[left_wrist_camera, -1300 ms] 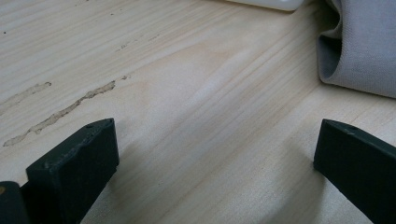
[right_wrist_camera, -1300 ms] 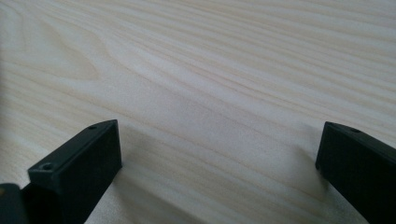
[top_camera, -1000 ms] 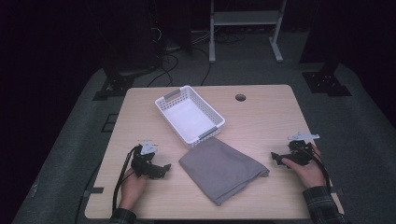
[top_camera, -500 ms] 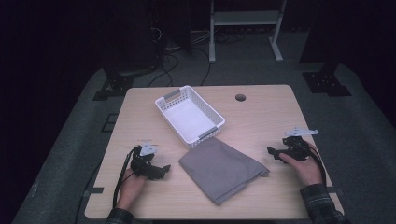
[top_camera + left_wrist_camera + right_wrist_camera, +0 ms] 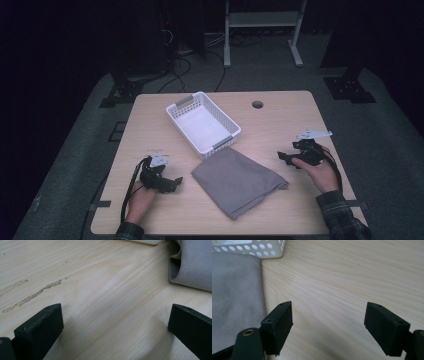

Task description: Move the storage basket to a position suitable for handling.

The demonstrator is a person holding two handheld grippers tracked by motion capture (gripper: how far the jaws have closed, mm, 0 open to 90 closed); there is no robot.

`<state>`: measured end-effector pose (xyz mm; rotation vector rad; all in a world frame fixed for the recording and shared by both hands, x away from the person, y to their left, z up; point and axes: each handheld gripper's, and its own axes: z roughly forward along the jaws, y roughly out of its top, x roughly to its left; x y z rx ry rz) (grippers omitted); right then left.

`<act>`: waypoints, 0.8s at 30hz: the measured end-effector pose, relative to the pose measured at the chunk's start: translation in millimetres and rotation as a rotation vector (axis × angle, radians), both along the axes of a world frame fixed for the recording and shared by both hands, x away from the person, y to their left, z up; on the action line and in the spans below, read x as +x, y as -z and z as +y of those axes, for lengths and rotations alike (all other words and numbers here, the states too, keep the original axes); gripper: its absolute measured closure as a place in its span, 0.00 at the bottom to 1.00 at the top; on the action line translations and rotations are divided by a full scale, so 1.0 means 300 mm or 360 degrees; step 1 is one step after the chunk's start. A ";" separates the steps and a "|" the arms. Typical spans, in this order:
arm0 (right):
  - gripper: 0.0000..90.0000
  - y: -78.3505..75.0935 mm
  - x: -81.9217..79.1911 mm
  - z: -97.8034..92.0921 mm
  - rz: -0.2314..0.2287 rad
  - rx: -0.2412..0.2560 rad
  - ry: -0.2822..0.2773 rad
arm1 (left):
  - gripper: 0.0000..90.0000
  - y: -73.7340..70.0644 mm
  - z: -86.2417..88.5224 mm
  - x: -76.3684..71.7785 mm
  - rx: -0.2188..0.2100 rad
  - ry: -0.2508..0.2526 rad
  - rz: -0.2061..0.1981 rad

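A folded grey cloth (image 5: 237, 181) lies flat on the wooden table (image 5: 280, 115), just in front of a white perforated basket (image 5: 202, 122) that holds nothing. My left gripper (image 5: 176, 183) rests low on the table to the left of the cloth, jaws wide open, and a rolled edge of the cloth (image 5: 190, 265) lies ahead of it. My right gripper (image 5: 282, 157) hovers to the right of the cloth, open too, with the cloth (image 5: 234, 295) and a corner of the basket (image 5: 249, 248) at the left of its view. Neither gripper touches the cloth.
A round cable hole (image 5: 257, 104) sits in the table's far side. Dark floor, cables and a metal stand (image 5: 260, 30) lie beyond the table. Bare wood surrounds both grippers.
My right gripper has moved left, closer to the cloth's right edge. The left gripper, cloth and basket have stayed put.
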<state>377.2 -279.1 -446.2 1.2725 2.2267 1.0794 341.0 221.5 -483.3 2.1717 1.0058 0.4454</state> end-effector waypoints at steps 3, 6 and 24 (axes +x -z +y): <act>0.25 -0.009 0.007 0.016 -0.0006 -0.0006 -0.0018 | 0.00 0.000 0.000 0.000 0.0000 0.0000 0.0000; 0.25 -0.020 0.013 0.031 -0.0017 0.0003 -0.0033 | 0.00 0.000 0.000 0.000 0.0001 -0.0001 0.0000; 0.29 -0.084 0.072 0.136 -0.0046 0.0005 -0.0135 | 0.00 0.000 0.000 0.000 -0.0001 -0.0001 -0.0004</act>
